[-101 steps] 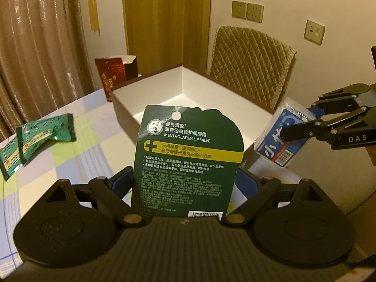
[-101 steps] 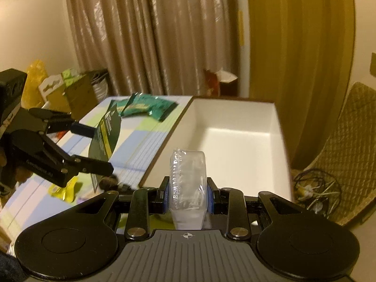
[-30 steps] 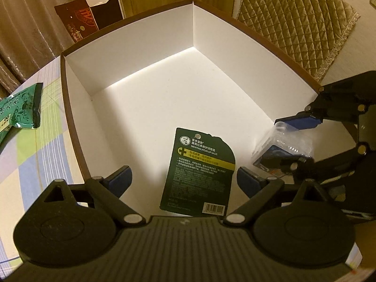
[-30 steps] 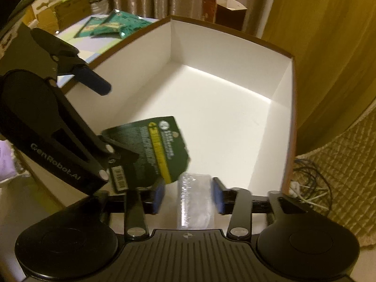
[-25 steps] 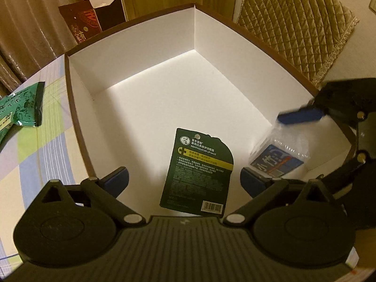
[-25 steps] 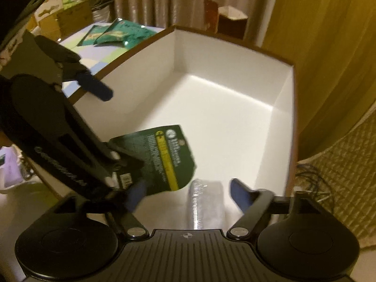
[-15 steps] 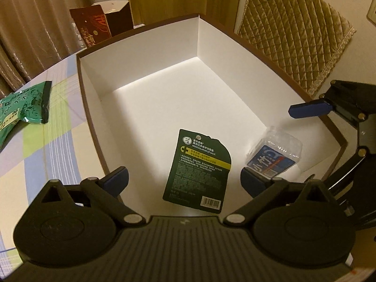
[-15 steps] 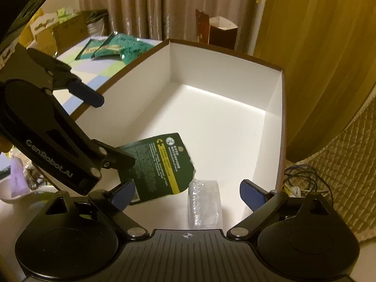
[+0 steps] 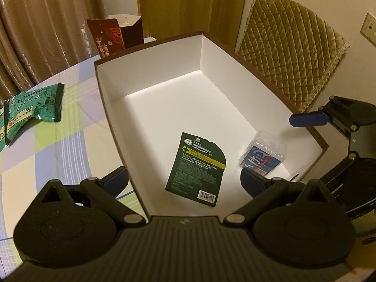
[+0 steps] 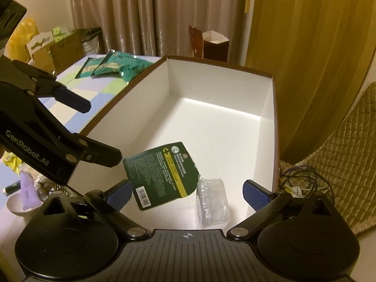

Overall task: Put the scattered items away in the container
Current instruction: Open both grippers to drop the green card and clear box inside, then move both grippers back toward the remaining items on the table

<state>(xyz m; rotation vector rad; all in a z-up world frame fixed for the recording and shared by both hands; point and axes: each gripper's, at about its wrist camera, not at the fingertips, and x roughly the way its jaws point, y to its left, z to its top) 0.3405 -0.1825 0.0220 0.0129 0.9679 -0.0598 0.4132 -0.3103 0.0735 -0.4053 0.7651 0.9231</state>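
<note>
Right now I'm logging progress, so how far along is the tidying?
Done: the lip salve card and the clear tissue pack lie inside the white box. In hand: nothing; the left hand-held gripper and the right hand-held gripper are both open above it. Left: the green packets lie on the checked tablecloth.
</note>
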